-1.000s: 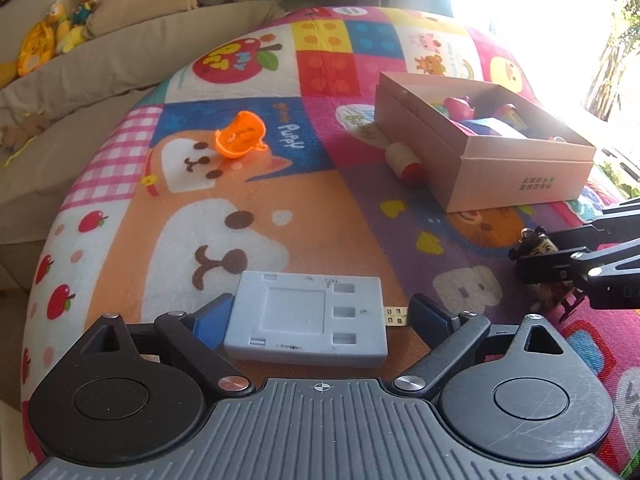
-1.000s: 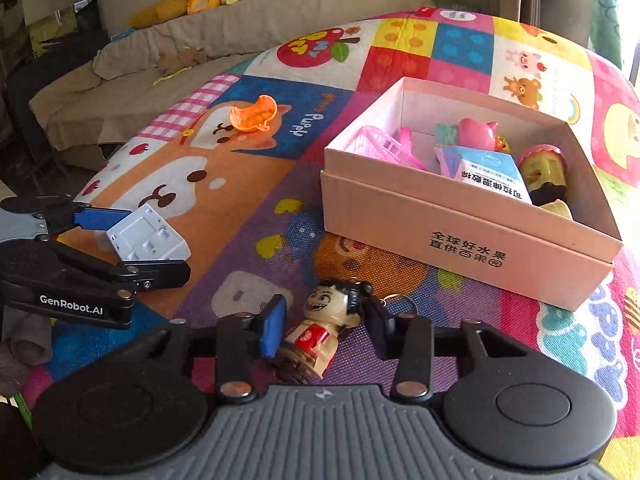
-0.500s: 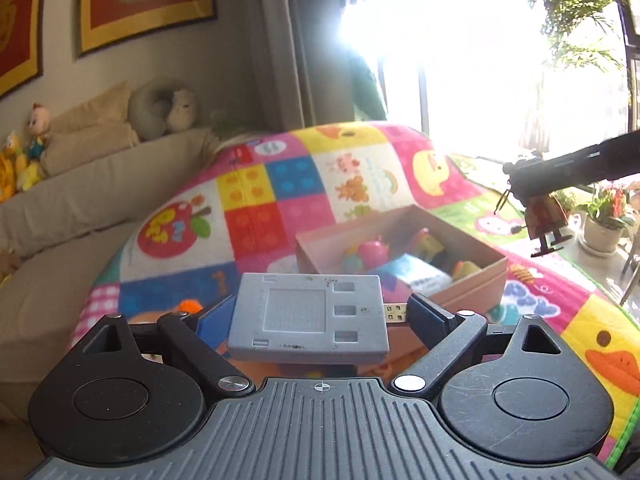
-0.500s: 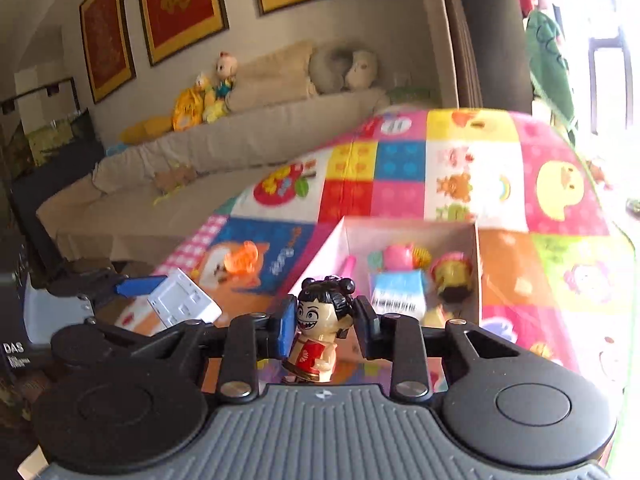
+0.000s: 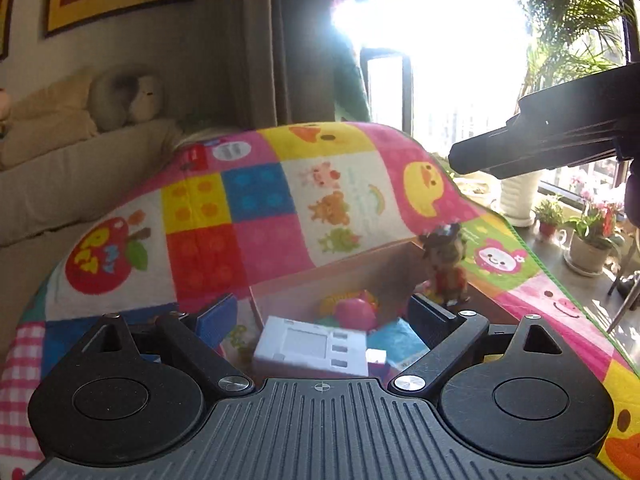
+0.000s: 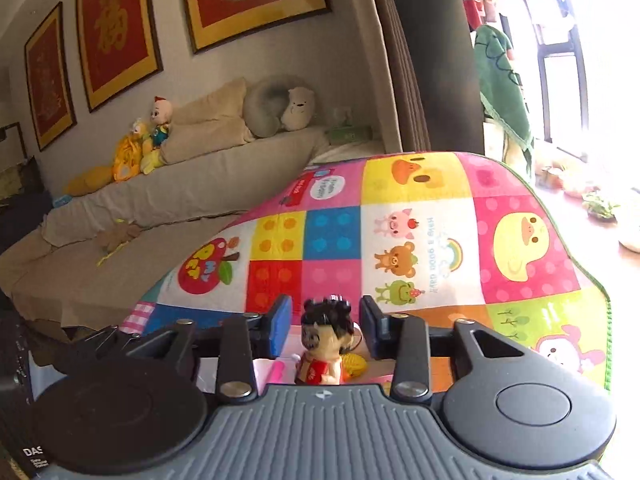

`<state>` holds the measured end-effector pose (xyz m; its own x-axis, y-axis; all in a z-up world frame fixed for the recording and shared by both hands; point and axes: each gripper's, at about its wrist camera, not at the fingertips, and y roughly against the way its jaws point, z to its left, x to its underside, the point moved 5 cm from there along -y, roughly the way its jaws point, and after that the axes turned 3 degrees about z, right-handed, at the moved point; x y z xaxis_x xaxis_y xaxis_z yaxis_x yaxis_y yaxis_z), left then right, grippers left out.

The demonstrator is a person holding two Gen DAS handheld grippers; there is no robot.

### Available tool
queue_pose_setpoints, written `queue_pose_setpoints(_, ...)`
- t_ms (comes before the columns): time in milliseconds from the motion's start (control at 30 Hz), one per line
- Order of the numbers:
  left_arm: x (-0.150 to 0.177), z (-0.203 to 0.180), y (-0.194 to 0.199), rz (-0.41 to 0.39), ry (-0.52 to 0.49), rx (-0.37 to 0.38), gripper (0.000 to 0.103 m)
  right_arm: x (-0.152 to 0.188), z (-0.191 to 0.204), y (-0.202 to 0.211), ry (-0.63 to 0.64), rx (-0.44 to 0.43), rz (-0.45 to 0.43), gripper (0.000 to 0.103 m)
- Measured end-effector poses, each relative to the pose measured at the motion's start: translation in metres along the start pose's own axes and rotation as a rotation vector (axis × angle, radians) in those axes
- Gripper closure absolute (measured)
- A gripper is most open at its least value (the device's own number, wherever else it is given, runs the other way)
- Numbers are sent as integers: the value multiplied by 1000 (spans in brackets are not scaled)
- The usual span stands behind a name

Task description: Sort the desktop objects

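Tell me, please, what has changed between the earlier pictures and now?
Both tools rose from the mat and moved over the box. The left tool has let go of the white charger, now loose above the toys in the box. The right tool has its jaws opening, the figurine free between them. Mat, box and toys stayed put.
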<state>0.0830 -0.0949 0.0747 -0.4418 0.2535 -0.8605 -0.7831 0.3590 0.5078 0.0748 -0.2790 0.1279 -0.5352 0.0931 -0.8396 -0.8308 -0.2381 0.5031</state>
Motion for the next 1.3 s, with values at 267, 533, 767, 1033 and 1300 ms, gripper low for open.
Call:
queue_pose_setpoints(267, 80, 42, 37, 59, 4, -93, 3, 48, -12, -21, -38, 3, 83, 45)
queue_pose_setpoints(533, 102, 89, 25, 128, 158, -184, 3, 65, 25, -44, 19, -46, 156, 45)
queue_pose_setpoints(767, 74, 103, -43, 135, 26, -190, 3, 100, 43, -24, 29, -105, 188, 38)
queue_pose_setpoints(1033, 73, 96, -84, 209, -179, 72, 3, 149, 25, 1, -12, -120, 248, 24)
queue_pose_setpoints(1300, 111, 66, -16, 209, -286, 217, 3, 167, 17, -17, -47, -109, 294, 20)
